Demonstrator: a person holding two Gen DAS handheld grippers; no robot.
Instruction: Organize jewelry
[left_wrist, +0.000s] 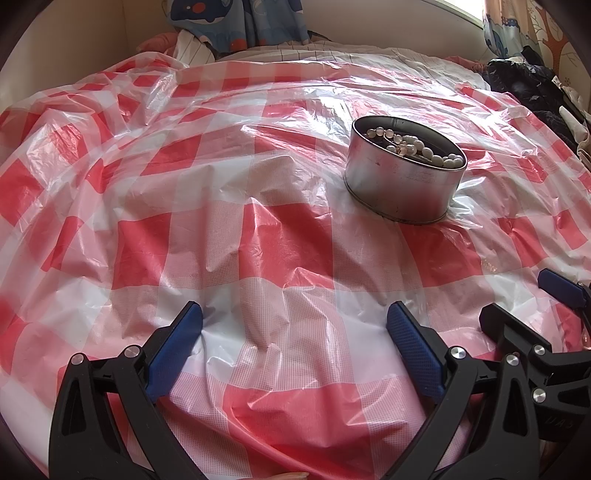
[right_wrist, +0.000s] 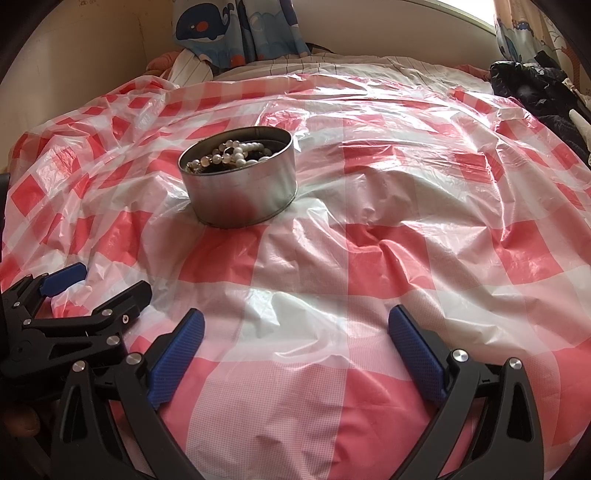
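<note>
Your left gripper (left_wrist: 294, 341) and right gripper (right_wrist: 296, 345) both hang spread wide and empty, side by side over the checked plastic sheet (right_wrist: 388, 258). Beyond them sits the round tin (right_wrist: 238, 177) holding the pearl jewelry (right_wrist: 232, 155).

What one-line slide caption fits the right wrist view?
Open right gripper faces a round metal tin of pearl jewelry on a red-checked plastic sheet.

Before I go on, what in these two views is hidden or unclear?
- Tin: its floor and the lower jewelry are hidden by the wall and the pearl beads in both views.
- Dark items under the beads: too small to identify.
- Right gripper in the left view: cut off by the right edge.
- Dark clothing: cut off at the right edge in both views.
- Bedding under the checked plastic sheet: covered.
</note>
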